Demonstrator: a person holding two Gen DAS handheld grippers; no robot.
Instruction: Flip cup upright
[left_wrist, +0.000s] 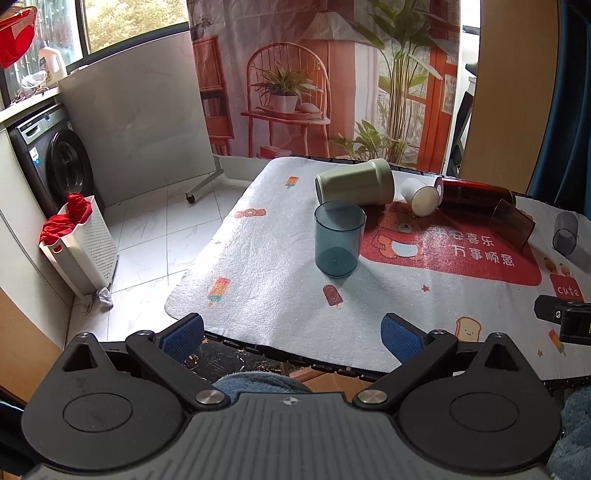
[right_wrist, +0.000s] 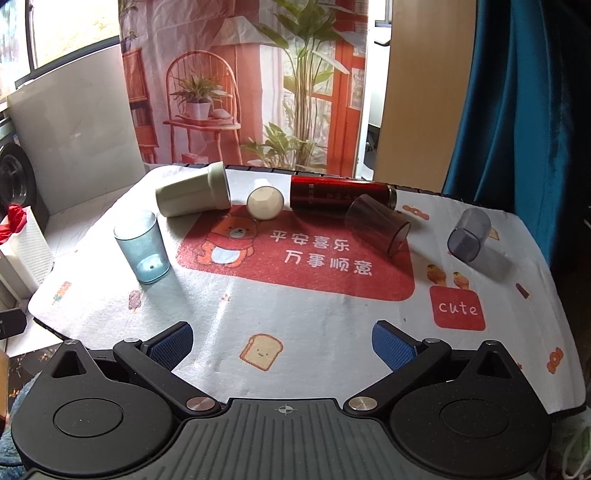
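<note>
A clear blue cup (left_wrist: 337, 242) (right_wrist: 142, 246) stands upright at the table's left. Behind it lie on their sides a pale green cup (left_wrist: 354, 183) (right_wrist: 194, 195), a small white cup (left_wrist: 421, 195) (right_wrist: 265, 199), a red flask (left_wrist: 474, 194) (right_wrist: 338, 194), a brown clear cup (left_wrist: 511, 223) (right_wrist: 378, 225) and a grey clear cup (left_wrist: 565, 234) (right_wrist: 469, 234). My left gripper (left_wrist: 291, 338) is open and empty at the table's near left edge. My right gripper (right_wrist: 282, 349) is open and empty over the near middle of the cloth.
A white cloth with a red bear print (right_wrist: 295, 258) covers the table. A white laundry basket (left_wrist: 83, 243) and a washing machine (left_wrist: 51, 158) stand on the floor at the left. A printed curtain (left_wrist: 325, 74) hangs behind; a blue curtain (right_wrist: 517, 110) hangs at the right.
</note>
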